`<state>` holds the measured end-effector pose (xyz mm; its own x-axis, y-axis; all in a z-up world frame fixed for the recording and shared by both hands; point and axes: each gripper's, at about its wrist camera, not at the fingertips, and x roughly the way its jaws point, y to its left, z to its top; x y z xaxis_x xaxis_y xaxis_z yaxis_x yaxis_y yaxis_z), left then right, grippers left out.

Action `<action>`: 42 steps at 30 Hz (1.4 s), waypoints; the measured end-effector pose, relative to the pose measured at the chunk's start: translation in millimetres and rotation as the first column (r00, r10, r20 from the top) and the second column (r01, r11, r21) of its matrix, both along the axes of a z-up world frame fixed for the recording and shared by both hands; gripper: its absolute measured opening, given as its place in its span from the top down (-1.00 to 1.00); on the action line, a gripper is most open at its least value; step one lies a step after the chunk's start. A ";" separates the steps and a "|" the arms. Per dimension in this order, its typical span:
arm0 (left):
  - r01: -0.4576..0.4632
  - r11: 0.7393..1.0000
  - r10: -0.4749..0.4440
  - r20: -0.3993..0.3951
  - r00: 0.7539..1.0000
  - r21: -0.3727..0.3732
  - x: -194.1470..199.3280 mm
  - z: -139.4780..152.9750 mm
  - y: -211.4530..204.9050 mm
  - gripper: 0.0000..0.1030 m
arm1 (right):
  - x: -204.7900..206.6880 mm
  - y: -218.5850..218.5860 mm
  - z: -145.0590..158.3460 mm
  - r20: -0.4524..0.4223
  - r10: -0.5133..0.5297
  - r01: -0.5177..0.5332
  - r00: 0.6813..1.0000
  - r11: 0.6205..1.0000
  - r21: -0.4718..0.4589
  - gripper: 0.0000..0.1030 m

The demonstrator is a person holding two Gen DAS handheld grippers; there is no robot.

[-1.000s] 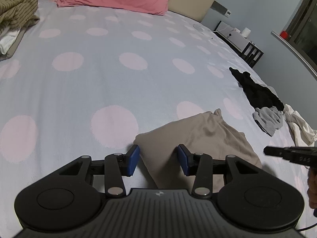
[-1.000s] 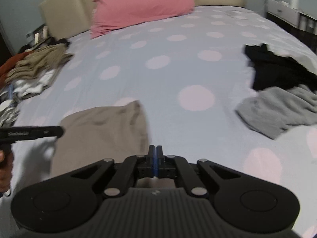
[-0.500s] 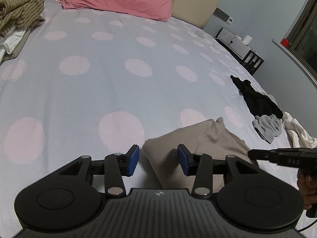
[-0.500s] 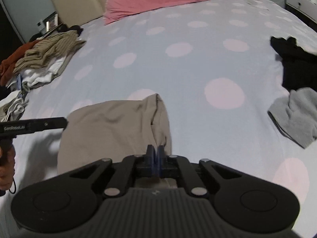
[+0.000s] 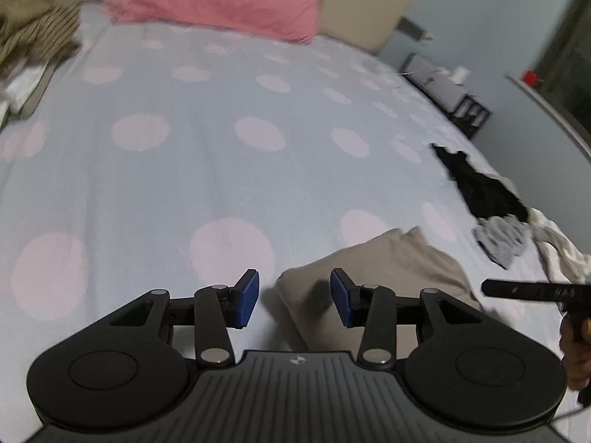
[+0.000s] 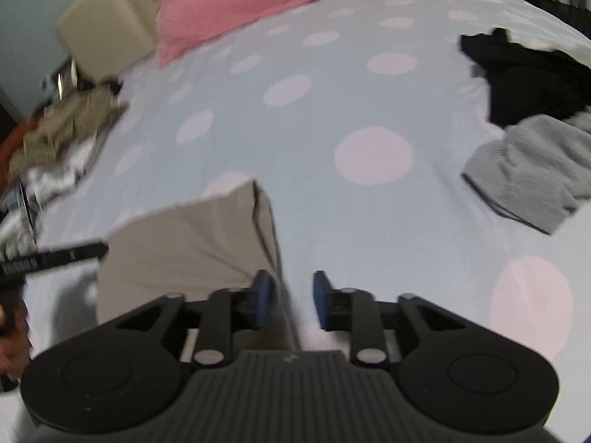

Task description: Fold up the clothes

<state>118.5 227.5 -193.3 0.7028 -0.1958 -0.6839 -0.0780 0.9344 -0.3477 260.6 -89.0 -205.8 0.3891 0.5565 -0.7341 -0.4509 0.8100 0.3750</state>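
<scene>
**Desk:** Start at the tools. What are they doing?

**Photographer:** The right tool [image 6: 288, 301], angled down at the bed [image 6: 332, 92], has its jaws opening, blue pads parted. A ridge of the beige garment [image 6: 184, 243] runs up between them, close against the left pad; the blur hides whether it touches. The right pad stands clear. The left tool [image 5: 294, 301] sits about half open, gripping nothing, with the garment's near left corner lying in its gap.

**Desk:** And where does the garment lie from each?

**Photographer:** Flat on the spotted bedspread, folded into a rough rectangle. From the right tool it spreads forward and to the left, its right edge running away toward the pink pillow [image 6: 240, 3]. From the left tool it spreads forward and right. Each tool brackets one near corner.

**Desk:** Which is nearer?

**Photographer:** Both about equal; the right looks to be letting go. Unfolded clothes [image 6: 524, 170] wait well apart on the right tool's side, likely its reach.
</scene>
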 end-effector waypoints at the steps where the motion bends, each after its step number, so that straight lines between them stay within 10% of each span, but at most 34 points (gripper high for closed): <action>1: 0.012 1.000 -0.012 -0.002 1.000 0.007 0.5 1.9 0.5 0.23 | -2.9 -8.3 4.4 -0.002 -0.025 0.025 1.000 0.999 0.028 0.27; 13: 0.115 0.990 -0.121 -0.082 0.989 -0.078 25.3 -12.4 9.2 0.17 | -116.5 -73.5 5.2 -0.138 -0.163 0.180 0.977 0.976 0.123 0.11; 25: 0.009 0.932 -0.074 -0.165 0.983 -0.362 42.8 -50.1 28.8 0.10 | -195.9 -37.1 -45.8 -0.375 -0.148 0.230 0.915 0.956 0.185 0.07; 36: -0.028 0.907 -0.045 -0.162 0.986 -0.421 40.2 -58.5 31.7 0.12 | -222.1 -40.1 -76.1 -0.644 -0.310 0.622 0.699 0.710 0.332 -0.25; 42: -0.034 0.900 -0.038 -0.154 0.987 -0.435 40.6 -61.3 31.2 0.18 | -221.5 -36.1 -76.1 -0.661 -0.338 0.672 0.669 0.655 0.345 -0.36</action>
